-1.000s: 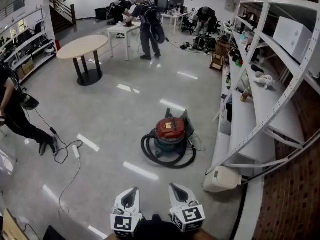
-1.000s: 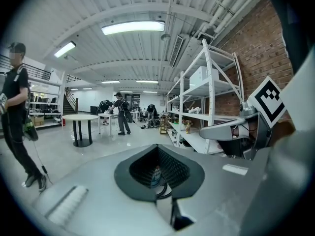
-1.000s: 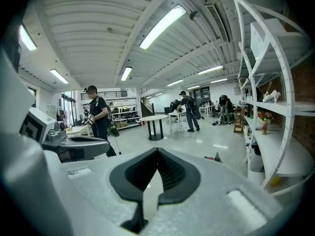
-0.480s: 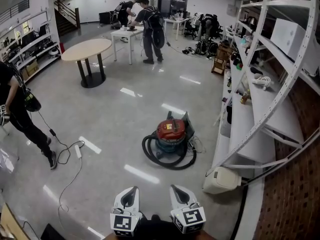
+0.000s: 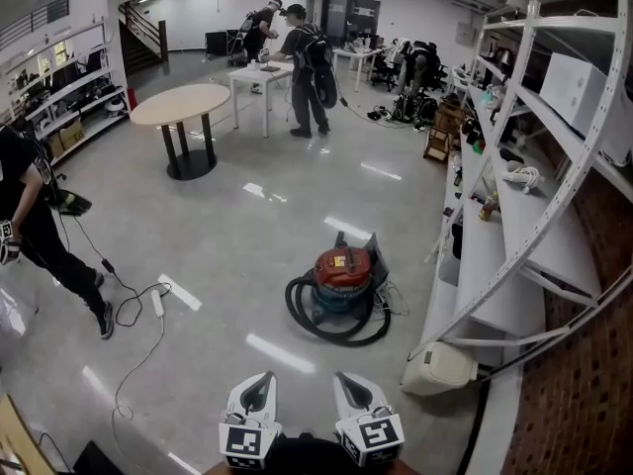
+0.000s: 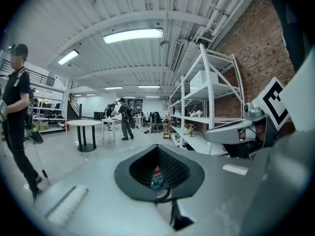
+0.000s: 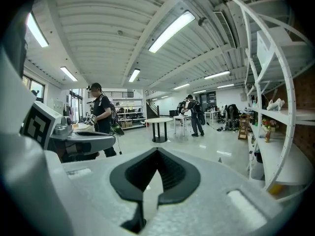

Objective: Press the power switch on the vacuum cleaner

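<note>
The vacuum cleaner (image 5: 341,270) is sitting on the floor (image 5: 218,236) beside the shelving (image 5: 485,255), ringed by its hose (image 5: 307,322) and well apart from both grippers. The left gripper (image 5: 265,376) and right gripper (image 5: 341,375) are each keeping their fingers pressed together at the tips, pinching nothing. The switch is too small to pick out, so this is fitting either a walk-up or a stand-off after pressing. Any press is calling for one closed tip, aimed squarely and clear of the hose.
</note>
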The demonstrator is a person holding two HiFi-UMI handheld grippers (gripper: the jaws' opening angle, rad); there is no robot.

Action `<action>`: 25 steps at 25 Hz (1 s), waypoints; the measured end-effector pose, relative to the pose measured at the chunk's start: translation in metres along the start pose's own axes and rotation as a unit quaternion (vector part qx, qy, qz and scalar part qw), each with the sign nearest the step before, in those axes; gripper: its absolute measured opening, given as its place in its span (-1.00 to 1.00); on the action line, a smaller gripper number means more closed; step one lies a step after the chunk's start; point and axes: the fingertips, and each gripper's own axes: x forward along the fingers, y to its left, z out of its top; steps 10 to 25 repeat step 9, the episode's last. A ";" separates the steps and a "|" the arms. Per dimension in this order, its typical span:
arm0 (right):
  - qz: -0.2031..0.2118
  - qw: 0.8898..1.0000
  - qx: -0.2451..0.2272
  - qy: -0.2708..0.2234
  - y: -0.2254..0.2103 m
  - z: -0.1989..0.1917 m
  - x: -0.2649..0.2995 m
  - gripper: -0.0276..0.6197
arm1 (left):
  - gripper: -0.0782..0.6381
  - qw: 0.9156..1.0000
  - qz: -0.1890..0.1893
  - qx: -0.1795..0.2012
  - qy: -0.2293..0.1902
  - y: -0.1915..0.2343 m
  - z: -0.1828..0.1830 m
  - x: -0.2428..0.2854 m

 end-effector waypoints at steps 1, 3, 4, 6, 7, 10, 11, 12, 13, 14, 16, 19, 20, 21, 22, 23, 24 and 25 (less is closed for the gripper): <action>0.002 1.000 -0.002 0.000 0.001 0.001 0.001 -0.94 | -0.74 1.000 0.000 -0.003 -0.003 0.001 0.001 0.000; 0.005 1.000 -0.004 -0.002 0.003 0.003 0.003 -0.94 | -0.74 1.000 0.000 -0.009 -0.006 0.002 0.001 -0.001; 0.006 1.000 -0.004 -0.003 0.003 0.005 0.003 -0.94 | -0.74 1.000 0.002 -0.010 -0.005 0.003 0.001 -0.002; 0.006 1.000 -0.005 -0.005 0.004 0.007 0.003 -0.94 | -0.74 1.000 0.004 -0.011 -0.001 0.004 0.000 -0.003; 0.005 1.000 -0.004 -0.005 0.004 0.008 0.002 -0.94 | -0.74 1.000 0.005 -0.011 0.000 0.004 0.000 -0.004; 0.001 1.000 -0.004 -0.005 0.003 0.009 0.001 -0.94 | -0.74 1.000 0.005 -0.009 0.001 0.003 0.000 -0.005; 0.001 1.000 -0.004 -0.005 0.003 0.009 0.001 -0.94 | -0.74 1.000 0.005 -0.009 0.001 0.003 0.000 -0.005; 0.001 1.000 -0.004 -0.005 0.003 0.009 0.001 -0.94 | -0.74 1.000 0.005 -0.009 0.001 0.003 0.000 -0.005; 0.001 1.000 -0.004 -0.005 0.003 0.009 0.001 -0.94 | -0.74 1.000 0.005 -0.009 0.001 0.003 0.000 -0.005; 0.001 1.000 -0.004 -0.005 0.003 0.009 0.001 -0.94 | -0.74 1.000 0.005 -0.009 0.001 0.003 0.000 -0.005; 0.001 1.000 -0.004 -0.005 0.003 0.009 0.001 -0.94 | -0.74 1.000 0.005 -0.009 0.001 0.003 0.000 -0.005; 0.001 1.000 -0.004 -0.005 0.003 0.009 0.001 -0.94 | -0.74 1.000 0.005 -0.009 0.001 0.003 0.000 -0.005; 0.001 1.000 -0.004 -0.005 0.003 0.009 0.001 -0.94 | -0.74 1.000 0.005 -0.009 0.001 0.003 0.000 -0.005; 0.001 1.000 -0.004 -0.005 0.003 0.009 0.001 -0.94 | -0.74 1.000 0.005 -0.009 0.001 0.003 0.000 -0.005; 0.001 1.000 -0.004 -0.005 0.003 0.009 0.001 -0.94 | -0.74 1.000 0.005 -0.009 0.001 0.003 0.000 -0.005; 0.001 1.000 -0.004 -0.005 0.003 0.009 0.001 -0.94 | -0.74 1.000 0.005 -0.009 0.001 0.003 0.000 -0.005; 0.001 1.000 -0.004 -0.005 0.003 0.009 0.001 -0.94 | -0.74 1.000 0.005 -0.009 0.001 0.003 0.000 -0.005; 0.001 1.000 -0.004 -0.005 0.003 0.009 0.001 -0.94 | -0.74 1.000 0.005 -0.009 0.001 0.003 0.000 -0.005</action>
